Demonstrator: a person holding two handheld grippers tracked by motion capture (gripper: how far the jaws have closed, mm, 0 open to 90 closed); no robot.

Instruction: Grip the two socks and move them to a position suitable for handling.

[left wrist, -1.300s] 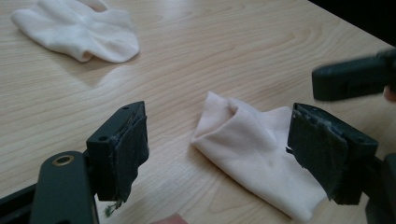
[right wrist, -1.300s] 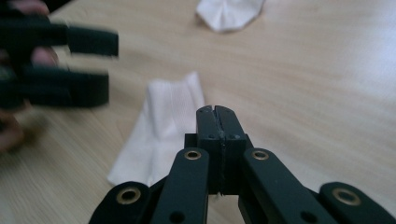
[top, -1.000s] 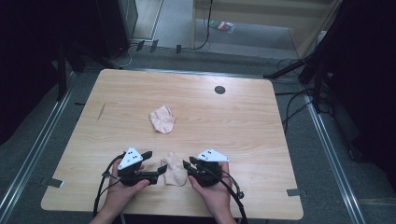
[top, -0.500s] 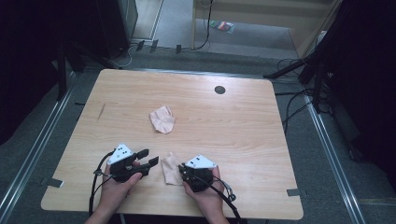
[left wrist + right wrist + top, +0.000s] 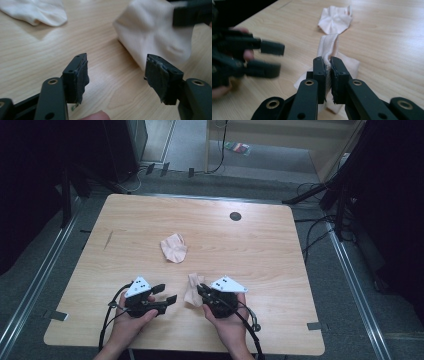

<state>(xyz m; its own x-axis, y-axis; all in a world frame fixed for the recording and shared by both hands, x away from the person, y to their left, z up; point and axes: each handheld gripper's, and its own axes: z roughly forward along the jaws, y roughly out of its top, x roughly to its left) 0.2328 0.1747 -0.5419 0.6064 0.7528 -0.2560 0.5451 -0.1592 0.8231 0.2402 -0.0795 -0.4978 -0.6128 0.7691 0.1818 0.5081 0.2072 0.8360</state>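
Note:
Two pale pink socks lie on the wooden table (image 5: 270, 250). The far sock (image 5: 174, 248) (image 5: 336, 20) (image 5: 37, 11) rests crumpled near the middle. My right gripper (image 5: 201, 291) (image 5: 328, 62) is shut on the near sock (image 5: 192, 290) (image 5: 328, 46) (image 5: 155, 37); its jaws have just been closing and now pinch a fold of the fabric. My left gripper (image 5: 167, 294) (image 5: 117, 67) is open just left of that sock. Its jaws have just been opening, with only bare table between them. From the right gripper view the left gripper (image 5: 265, 58) appears blurred at the left.
A small dark round hole (image 5: 235, 216) sits near the table's far edge. Cables trail from both grippers over the near edge. Dark equipment and cables stand on the floor around the table.
Both grippers were at the near sock a second ago. The left gripper has since drawn back to the left, off the sock. The right gripper has closed on it.

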